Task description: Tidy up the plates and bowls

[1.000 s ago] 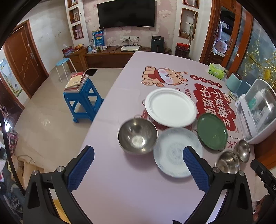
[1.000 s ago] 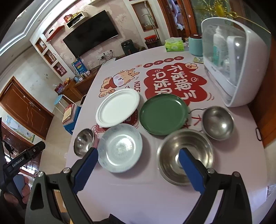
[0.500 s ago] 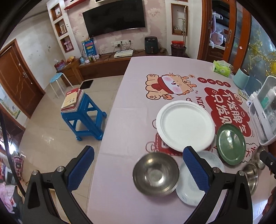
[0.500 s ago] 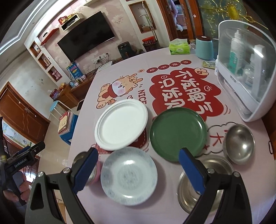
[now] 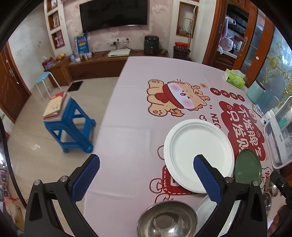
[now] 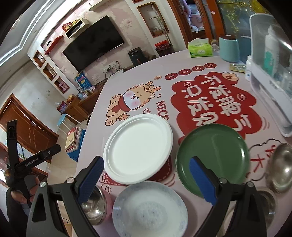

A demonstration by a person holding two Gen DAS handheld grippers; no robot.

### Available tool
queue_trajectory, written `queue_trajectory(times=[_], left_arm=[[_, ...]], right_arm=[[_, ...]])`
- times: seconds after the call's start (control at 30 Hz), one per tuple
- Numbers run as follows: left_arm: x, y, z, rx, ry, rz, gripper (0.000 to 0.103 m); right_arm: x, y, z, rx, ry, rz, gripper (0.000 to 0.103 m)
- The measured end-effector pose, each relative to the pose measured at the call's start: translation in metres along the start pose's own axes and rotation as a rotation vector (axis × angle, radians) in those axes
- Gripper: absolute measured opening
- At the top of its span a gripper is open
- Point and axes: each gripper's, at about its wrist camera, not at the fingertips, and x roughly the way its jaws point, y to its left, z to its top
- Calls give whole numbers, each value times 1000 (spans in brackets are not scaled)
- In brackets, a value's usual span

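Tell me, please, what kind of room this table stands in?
Most likely a living and dining room in a home. A large television hangs on the wall over a low wooden cabinet, and the table has a printed cloth with plates and bowls on it.

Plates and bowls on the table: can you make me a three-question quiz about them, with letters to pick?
1. Where is the green plate? A) right of the white plate B) on the blue stool C) inside a bowl
2. How many plates are there? A) one B) three C) six
3. What are the right gripper fingers doing? A) squeezing a bowl B) holding a plate C) open, holding nothing

Answers: 1 A, it sits beside the white plate on the right. 2 B, white, green and a speckled plate. 3 C, the blue pads stand wide apart.
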Motion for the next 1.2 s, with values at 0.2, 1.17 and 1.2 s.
queue_trajectory(times=[0.2,1.17,1.2], left_arm=[[47,11,-2,-34,68,-119,102],[178,-6,-30,-81,347,-258,71],[178,-6,-29,-82,346,-260,66]], right_arm=[[34,-5,-5,31,31,7,95],[125,-20,-28,106,219,31,64],[127,-19,-29,105,223,31,63]])
